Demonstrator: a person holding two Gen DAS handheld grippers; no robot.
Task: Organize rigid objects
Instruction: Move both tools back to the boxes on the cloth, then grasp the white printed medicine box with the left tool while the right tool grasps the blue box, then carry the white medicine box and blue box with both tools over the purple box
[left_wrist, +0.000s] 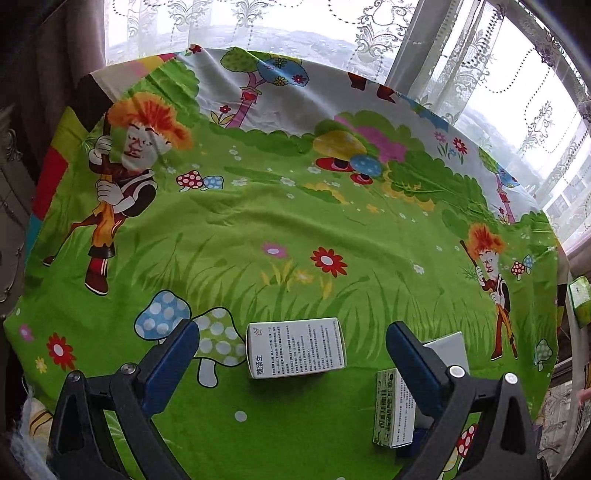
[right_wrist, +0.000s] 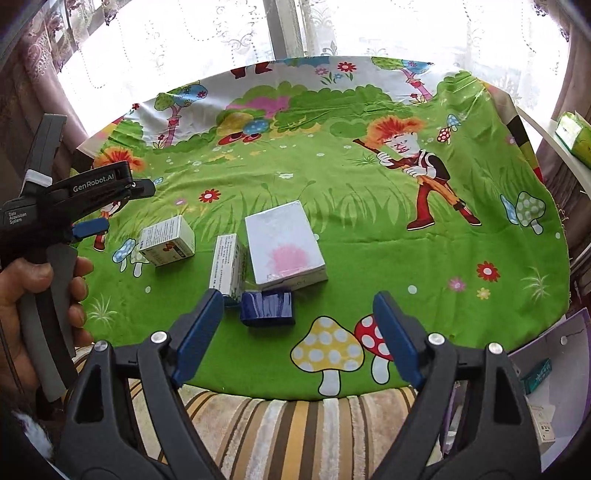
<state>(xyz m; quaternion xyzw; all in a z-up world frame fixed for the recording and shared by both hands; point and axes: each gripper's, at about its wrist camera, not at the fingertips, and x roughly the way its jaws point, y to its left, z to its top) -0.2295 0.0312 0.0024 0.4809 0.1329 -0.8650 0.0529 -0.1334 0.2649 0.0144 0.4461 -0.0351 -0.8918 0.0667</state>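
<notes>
Several boxes lie on a table under a green cartoon cloth (right_wrist: 369, 240). A small white box with printed text (left_wrist: 295, 347) (right_wrist: 168, 240) lies between my left gripper's (left_wrist: 291, 350) open fingers, not gripped. A narrow white-and-green box (left_wrist: 393, 408) (right_wrist: 227, 266) stands on its side next to a large white box with a pink blotch (right_wrist: 284, 247) (left_wrist: 445, 349). A dark blue box (right_wrist: 267, 308) lies in front of them. My right gripper (right_wrist: 299, 325) is open and empty above the table's near edge, just right of the blue box. The left gripper also shows in the right wrist view (right_wrist: 110, 206).
Lace curtains and windows (left_wrist: 332, 33) stand behind the table. A green packet (right_wrist: 574, 136) lies on a white shelf at the right. A striped cushion (right_wrist: 288, 432) sits below the table's near edge. A purple-edged box with small packets (right_wrist: 546, 387) is at lower right.
</notes>
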